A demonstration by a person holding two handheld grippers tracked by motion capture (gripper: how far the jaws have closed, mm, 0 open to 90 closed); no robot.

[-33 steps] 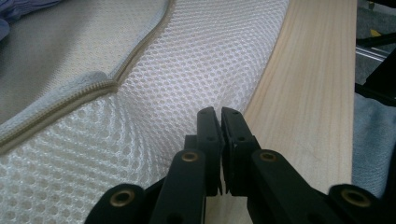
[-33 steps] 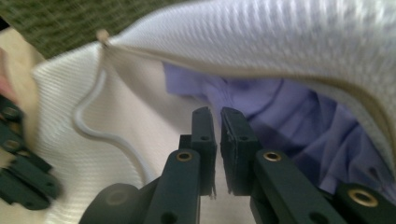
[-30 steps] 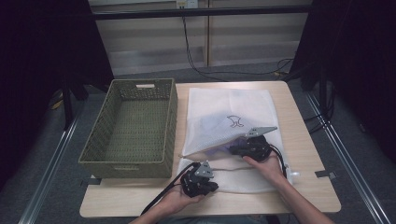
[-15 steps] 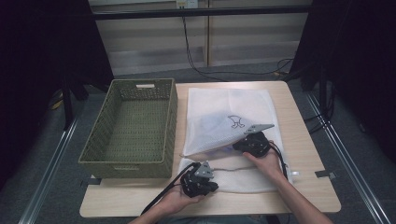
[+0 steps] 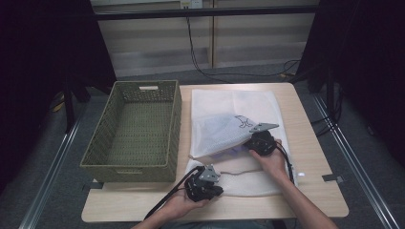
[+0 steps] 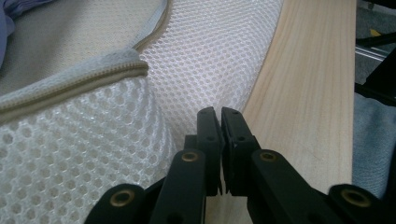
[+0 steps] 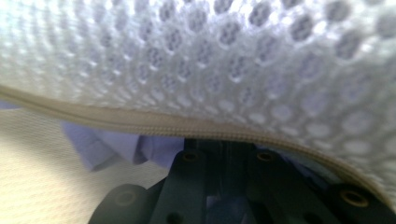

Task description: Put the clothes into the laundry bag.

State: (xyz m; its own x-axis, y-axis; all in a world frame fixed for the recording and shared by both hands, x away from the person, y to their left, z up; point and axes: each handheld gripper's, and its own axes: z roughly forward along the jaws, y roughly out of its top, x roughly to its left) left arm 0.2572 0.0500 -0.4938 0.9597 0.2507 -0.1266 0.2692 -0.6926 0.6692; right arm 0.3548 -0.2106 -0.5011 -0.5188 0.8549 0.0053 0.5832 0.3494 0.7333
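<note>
Mesh bag (image 5: 234, 107) flat on the table (image 5: 315, 138), just right of the wicker basket (image 5: 129, 165), mouth toward the person and upper layer lifted like a tent. Zipper (image 6: 70, 86) undone along the open edge.

Stuffing seemingly well under way: lavender garment (image 5: 225, 151) mostly inside, dim through the mesh, a bit of it at the mouth. Left to do, by the look of things: push the last of the cloth in, let go, draw the zipper closed. Basket empty, so possibly a later stop for the filled bag; only a guess.

Left gripper (image 5: 217, 187) at the bag's near left corner, clenched, tips against the lower mesh layer in the left gripper view (image 6: 220, 116); impossible to tell whether a fold is pinched. Right gripper (image 5: 248, 145) in under the raised flap, jaws just closing a touch further and now clenched; lavender cloth (image 7: 116, 144) around and between them in the right gripper view, tips hidden below the zipper edge (image 7: 140, 123), so most likely gripping the garment.

Count: one mesh bag, one garment, one basket, one table, two grippers.
</note>
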